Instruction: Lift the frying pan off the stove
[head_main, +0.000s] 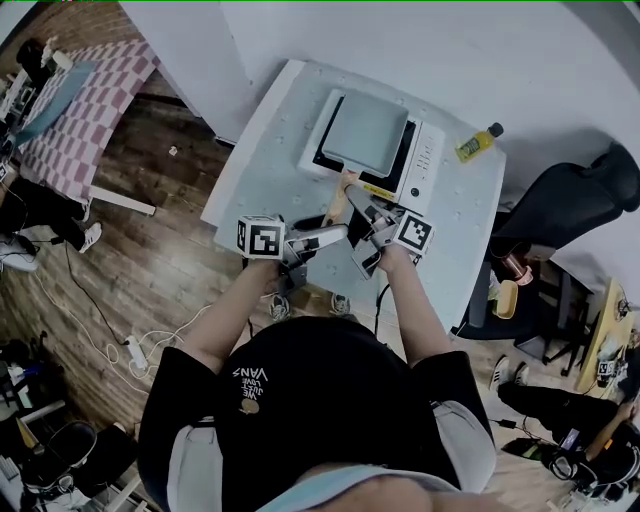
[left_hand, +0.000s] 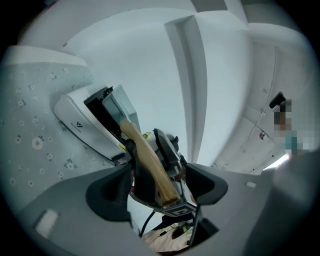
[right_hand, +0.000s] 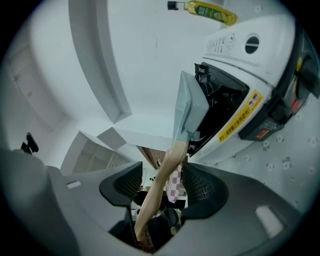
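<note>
left gripper view: the left gripper (left_hand: 159, 186) has its jaws spread wide, and the pan's wooden handle (left_hand: 147, 160) runs between them, clear of both pads. right gripper view: the right gripper (right_hand: 164, 187) gapes too, same handle, daylight on either side. head view: the square grey frying pan (head_main: 365, 132) sits on the white portable stove (head_main: 428, 165), with an oil bottle (head_main: 478, 142) to the right.

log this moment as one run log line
frying pan: on stove | left gripper: open, astride wooden handle | right gripper: open, astride same handle | lift: not yet done
</note>
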